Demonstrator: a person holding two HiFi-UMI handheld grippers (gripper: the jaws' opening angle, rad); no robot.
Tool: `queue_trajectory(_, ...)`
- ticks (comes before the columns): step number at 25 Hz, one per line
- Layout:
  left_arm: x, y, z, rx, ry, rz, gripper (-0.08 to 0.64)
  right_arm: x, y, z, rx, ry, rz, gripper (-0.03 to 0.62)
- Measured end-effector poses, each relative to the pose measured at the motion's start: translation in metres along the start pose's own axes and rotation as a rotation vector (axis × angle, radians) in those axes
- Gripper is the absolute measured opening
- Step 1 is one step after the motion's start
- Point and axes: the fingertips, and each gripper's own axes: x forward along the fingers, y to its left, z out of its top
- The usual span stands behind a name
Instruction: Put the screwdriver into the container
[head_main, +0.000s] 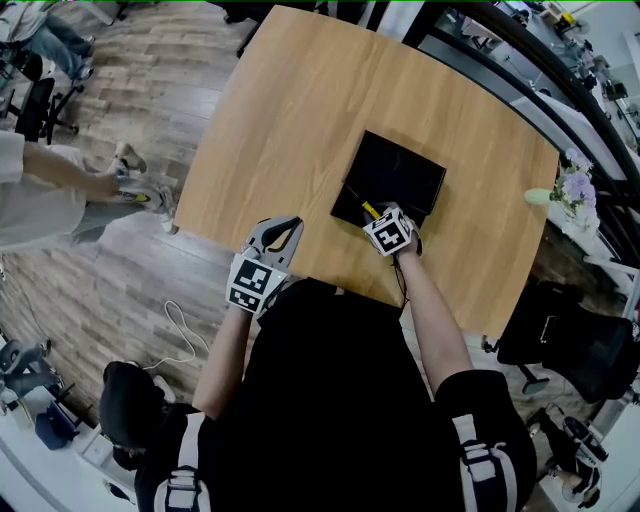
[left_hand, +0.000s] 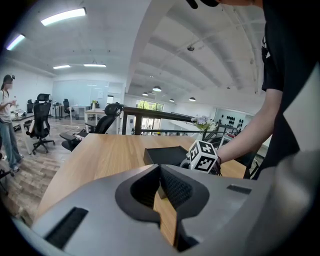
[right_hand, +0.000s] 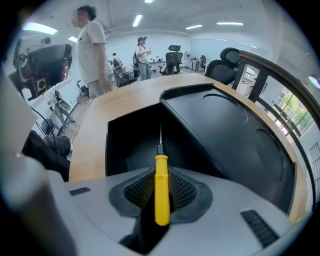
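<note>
My right gripper is shut on the yellow-handled screwdriver. Its thin metal tip points down into the open black container on the wooden table. The gripper hovers over the container's near edge. A black panel with round hollows lies on the container's right side. My left gripper is over the table's near edge, left of the container, with its jaws together and nothing between them. The left gripper view shows the container and the right gripper's marker cube ahead.
A person stands on the wooden floor left of the table, and others are farther off. Office chairs stand at the right. A flower vase sits beyond the table's right edge. A white cable lies on the floor.
</note>
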Motion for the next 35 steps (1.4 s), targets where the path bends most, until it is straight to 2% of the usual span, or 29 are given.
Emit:
queue_trajectory(7, 0.003, -0.006, 0.003, 0.010, -0.001, -0.006, 0.028, -0.005, -0.001, 0.000, -0.004, -0.041, 0.009, 0.143)
queue_trajectory(12, 0.004, -0.009, 0.004, 0.015, -0.002, -0.009, 0.028, -0.023, -0.006, -0.001, 0.090, -0.145, -0.029, 0.143)
queue_trajectory(16, 0.003, -0.013, 0.005, 0.028, -0.003, -0.024, 0.028, -0.044, -0.005, -0.014, 0.115, -0.196, -0.050, 0.143)
queue_trajectory(20, 0.009, -0.024, 0.011, 0.055, -0.002, -0.045, 0.028, -0.064, -0.005, -0.031, 0.142, -0.244, -0.035, 0.079)
queue_trajectory(24, 0.019, -0.037, 0.019, 0.077, -0.006, -0.060, 0.028, -0.081, -0.010, -0.045, 0.170, -0.303, -0.070, 0.031)
queue_trajectory(35, 0.027, -0.087, 0.031, 0.096, -0.007, -0.052, 0.028, -0.139, -0.009, -0.054, 0.088, -0.408, -0.084, 0.025)
